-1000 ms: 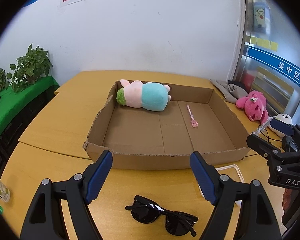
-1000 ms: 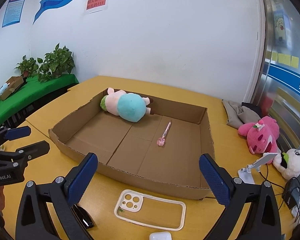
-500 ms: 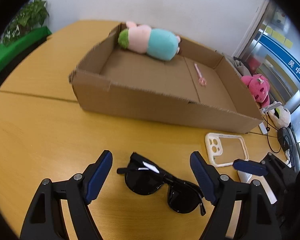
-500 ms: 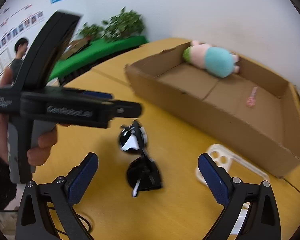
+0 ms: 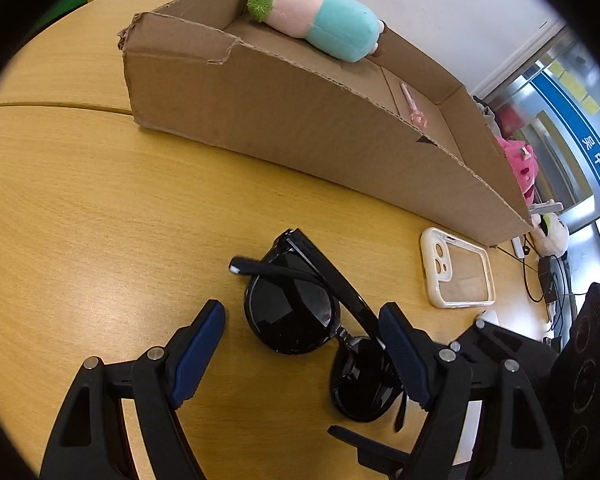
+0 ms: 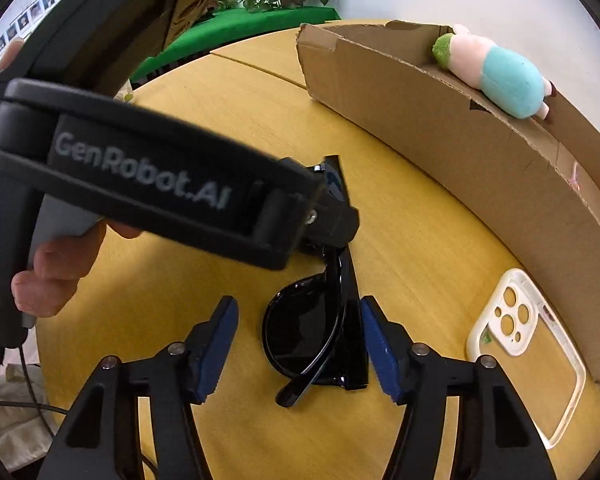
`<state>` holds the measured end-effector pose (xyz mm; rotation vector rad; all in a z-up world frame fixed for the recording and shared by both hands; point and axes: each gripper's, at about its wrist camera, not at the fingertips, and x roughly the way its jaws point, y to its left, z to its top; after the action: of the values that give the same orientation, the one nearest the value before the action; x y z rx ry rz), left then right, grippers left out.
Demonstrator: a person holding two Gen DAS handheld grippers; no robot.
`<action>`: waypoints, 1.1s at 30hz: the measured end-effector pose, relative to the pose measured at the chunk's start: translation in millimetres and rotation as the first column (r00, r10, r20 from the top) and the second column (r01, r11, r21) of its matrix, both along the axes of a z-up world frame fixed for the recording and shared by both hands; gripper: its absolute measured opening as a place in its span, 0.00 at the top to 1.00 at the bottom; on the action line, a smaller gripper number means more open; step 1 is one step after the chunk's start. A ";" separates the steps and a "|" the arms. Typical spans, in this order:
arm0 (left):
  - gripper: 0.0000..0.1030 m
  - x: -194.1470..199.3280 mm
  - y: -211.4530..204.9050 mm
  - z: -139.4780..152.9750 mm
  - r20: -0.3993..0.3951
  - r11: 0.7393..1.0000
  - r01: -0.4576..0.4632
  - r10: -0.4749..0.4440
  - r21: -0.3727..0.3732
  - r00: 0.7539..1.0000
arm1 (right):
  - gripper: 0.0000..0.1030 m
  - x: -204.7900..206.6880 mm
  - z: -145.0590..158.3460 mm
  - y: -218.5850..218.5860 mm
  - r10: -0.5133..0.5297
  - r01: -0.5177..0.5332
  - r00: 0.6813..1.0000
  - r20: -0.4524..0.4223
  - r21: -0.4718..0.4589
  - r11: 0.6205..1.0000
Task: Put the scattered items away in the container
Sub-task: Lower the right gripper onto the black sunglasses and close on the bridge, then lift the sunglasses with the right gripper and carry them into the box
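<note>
Black sunglasses (image 6: 316, 332) lie on the worktop (image 5: 100, 208) at lower centre, in front of the cardboard box (image 5: 300, 120). Right hand-held gripper (image 6: 296, 340) has just been closing, one lens between its pads, not pinched. Left hand-held gripper (image 5: 300, 344) gapes around the other lens, gripping nothing.
</note>
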<state>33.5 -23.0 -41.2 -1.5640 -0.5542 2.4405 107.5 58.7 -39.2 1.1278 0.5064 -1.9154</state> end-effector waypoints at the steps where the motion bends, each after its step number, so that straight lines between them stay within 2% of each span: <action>1: 0.24 -1.3 1.4 0.1 0.002 1.000 0.003 -0.003 0.001 1.000 | 0.47 -0.2 0.2 1.2 -0.006 0.006 1.000 0.001 0.000 1.000; 4: 0.24 -3.6 5.1 0.0 0.000 1.000 0.014 -0.014 0.001 1.000 | 0.56 -0.7 0.5 6.5 -0.042 0.042 0.999 0.012 -0.013 0.999; 8: 0.24 -8.0 10.1 -0.7 -0.001 0.999 0.024 -0.024 0.033 1.000 | 0.59 7.7 -0.3 11.6 -0.075 0.075 0.997 0.010 -0.046 0.996; 11: 0.25 -11.2 16.7 -0.6 -0.002 0.999 0.038 -0.038 0.007 0.999 | 0.64 16.5 -1.2 13.3 -0.081 0.081 0.997 0.007 -0.072 0.994; 14: 0.45 -11.7 17.9 -0.4 0.001 0.999 0.027 -0.027 -0.037 1.000 | 0.65 20.7 -1.8 17.0 -0.099 0.099 0.995 0.005 -0.089 0.991; 15: 0.46 -11.6 14.9 -0.7 0.004 1.000 0.025 -0.025 -0.017 1.000 | 0.70 20.4 -1.9 19.0 -0.104 0.104 0.995 0.010 -0.098 0.990; 17: 0.47 -11.7 11.0 -1.6 0.011 1.000 0.020 -0.021 0.010 1.000 | 0.72 18.6 -2.2 23.9 -0.112 0.116 0.993 0.032 -0.124 0.986; 20: 0.47 -10.5 11.9 -1.3 0.015 1.000 0.020 -0.020 0.000 1.000 | 0.72 18.0 -2.5 27.5 -0.121 0.126 0.992 0.043 -0.140 0.982; 25: 0.47 -8.8 9.2 4.2 0.006 1.000 0.011 -0.012 0.024 1.000 | 0.74 12.9 1.5 32.6 -0.143 0.153 0.987 0.071 -0.177 0.972; 33: 0.48 -7.1 13.1 44.3 -0.095 1.000 0.024 -0.024 0.002 0.995 | 0.80 9.8 25.9 36.2 -0.182 0.185 0.983 0.034 -0.236 0.954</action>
<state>26.4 -9.9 3.1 -1.4357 -0.5198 2.4795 117.3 94.9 -13.3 1.0574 0.1615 -2.0643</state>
